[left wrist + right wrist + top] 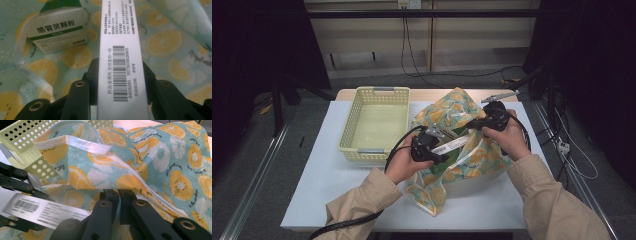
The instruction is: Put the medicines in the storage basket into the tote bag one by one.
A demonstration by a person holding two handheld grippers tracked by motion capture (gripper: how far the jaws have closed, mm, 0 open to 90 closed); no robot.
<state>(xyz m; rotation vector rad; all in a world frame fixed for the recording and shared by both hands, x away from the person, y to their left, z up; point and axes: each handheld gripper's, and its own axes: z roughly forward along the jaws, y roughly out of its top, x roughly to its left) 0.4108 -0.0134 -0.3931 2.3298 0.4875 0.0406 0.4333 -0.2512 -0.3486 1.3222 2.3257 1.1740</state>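
A cloth bag printed with orange slices lies on the white table, its mouth held up. My right gripper is shut on the bag's white-hemmed rim, with the cloth pinched between the jaws of the right gripper. My left gripper is shut on a long silver-white box with a barcode, holding it slanted at the bag's mouth. In the left gripper view the long box runs up from the left gripper over the bag's lining. A green-and-white medicine box lies inside.
A pale yellow perforated basket stands left of the bag, close to the left hand; its wall also shows in the right gripper view. Cables trail from both grippers. The table's front and left parts lie bare.
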